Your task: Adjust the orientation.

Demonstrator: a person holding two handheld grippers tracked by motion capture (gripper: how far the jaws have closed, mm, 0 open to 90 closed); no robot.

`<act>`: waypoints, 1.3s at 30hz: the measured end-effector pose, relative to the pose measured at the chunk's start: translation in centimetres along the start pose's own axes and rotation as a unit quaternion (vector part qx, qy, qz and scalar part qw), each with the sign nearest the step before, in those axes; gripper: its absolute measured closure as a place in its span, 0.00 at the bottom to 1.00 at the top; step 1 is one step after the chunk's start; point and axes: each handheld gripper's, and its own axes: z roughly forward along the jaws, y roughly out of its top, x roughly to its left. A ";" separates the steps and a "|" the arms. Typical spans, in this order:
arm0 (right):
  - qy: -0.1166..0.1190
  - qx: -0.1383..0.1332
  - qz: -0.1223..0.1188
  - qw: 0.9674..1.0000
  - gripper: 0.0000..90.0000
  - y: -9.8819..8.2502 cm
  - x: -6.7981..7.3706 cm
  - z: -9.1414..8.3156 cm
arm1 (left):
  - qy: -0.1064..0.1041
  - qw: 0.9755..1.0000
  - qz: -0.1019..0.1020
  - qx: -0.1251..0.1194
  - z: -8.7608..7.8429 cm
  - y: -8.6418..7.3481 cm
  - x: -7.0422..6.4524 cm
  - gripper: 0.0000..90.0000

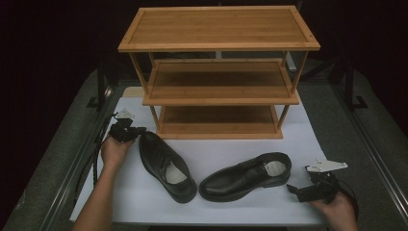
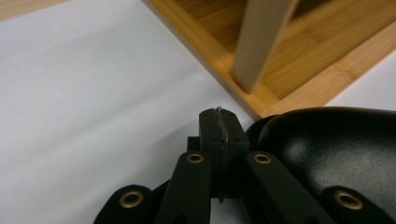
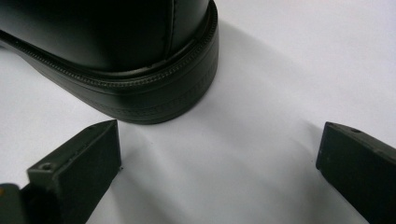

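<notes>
**Two black shoes wait in front of the empty rack**

At the far left, the left gripper (image 1: pixel 129 131) sits low on the white sheet (image 1: pixel 231 154), its jaws pressed tight together with nothing between them. In the left gripper view the closed tip (image 2: pixel 219 135) lies just beside the glossy heel of the left shoe (image 2: pixel 327 149), apart from it or barely brushing it, I cannot tell which. Closed like that, the claw looks better suited to nudging the heel than to grasping it.

That left shoe (image 1: pixel 167 166) lies with its heel toward the far left and its toe toward the near middle, angled away from the rack. Next to it, toe to toe but not touching, the right shoe (image 1: pixel 245 176) points the opposite way, its heel out to the right. Both have their openings up, so a collar is free to pinch.

Behind them stands the three-tier bamboo shoe rack (image 1: pixel 219 72), all shelves bare; its bottom shelf is just beyond the left shoe's heel, probably where the pair is meant to go.

At the near right, the right gripper (image 1: pixel 308 190) rests just short of the right shoe's heel (image 3: pixel 140 70), jaws spread wide and empty, lined up as if to close on the heel.
</notes>
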 end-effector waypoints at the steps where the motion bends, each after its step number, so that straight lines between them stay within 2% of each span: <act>1: 0.000 0.000 0.000 1.000 0.00 0.0 0.0 0.0 | 0.000 1.000 0.000 0.000 0.0 0.0 0.0 1.00; 6: 0.000 0.000 0.000 1.000 0.00 0.0 0.0 0.0 | 0.008 1.000 -0.014 -0.007 -1.1 -0.7 0.0 1.00; 7: 0.000 -0.001 0.000 1.000 0.00 0.0 0.0 0.0 | 0.012 1.000 -0.015 -0.009 -1.6 -1.0 -0.1 1.00; 8: 0.000 0.000 0.000 1.000 0.00 0.0 0.0 0.0 | 0.021 1.000 -0.018 -0.012 -2.7 -1.6 -0.4 1.00; 9: 0.000 0.000 0.000 1.000 0.00 0.0 0.0 0.0 | 0.021 1.000 -0.018 -0.012 -2.7 -1.6 -0.4 1.00; 11: 0.000 0.000 0.000 1.000 0.00 0.0 0.0 0.0 | 0.021 0.999 -0.032 -0.021 -3.8 -2.5 -0.8 1.00; 13: 0.000 0.000 0.000 1.000 0.00 0.0 0.0 0.0 | 0.023 0.999 -0.033 -0.018 -4.6 -3.5 -1.4 1.00; 17: 0.000 0.000 0.000 1.000 0.00 0.0 0.0 0.0 | -0.002 0.999 -0.046 -0.010 -5.8 -5.3 -3.2 1.00; 18: 0.000 0.000 0.000 1.000 0.00 0.0 0.0 0.0 | -0.012 0.999 -0.041 -0.002 -6.4 -6.0 -4.3 1.00; 19: 0.000 0.000 0.000 1.000 0.00 0.0 0.0 0.0 | -0.012 0.999 -0.041 -0.002 -6.4 -6.0 -4.3 1.00; 22: 0.000 0.000 0.000 1.000 0.00 0.0 0.0 0.0 | -0.025 0.999 -0.037 0.002 -7.2 -7.1 -5.9 1.00; 24: 0.000 0.000 0.000 1.000 0.00 0.0 0.0 0.0 | -0.026 0.999 -0.032 0.006 -7.7 -7.8 -6.7 1.00; 25: 0.000 -0.001 -0.001 1.000 0.00 0.0 0.0 0.0 | -0.038 0.998 -0.040 -0.003 -8.0 -8.4 -7.0 1.00; 29: 0.000 0.000 0.000 1.000 0.00 0.0 0.0 0.0 | -0.043 0.998 -0.038 -0.002 -7.7 -8.5 -7.0 1.00; 35: 0.000 -0.001 -0.002 1.000 0.00 0.0 0.0 0.0 | -0.047 0.999 -0.021 0.006 -6.5 -7.9 -7.2 1.00; 39: 0.000 0.000 0.000 1.000 0.00 0.0 0.0 0.0 | -0.041 0.999 -0.008 0.010 -6.2 -7.5 -7.3 1.00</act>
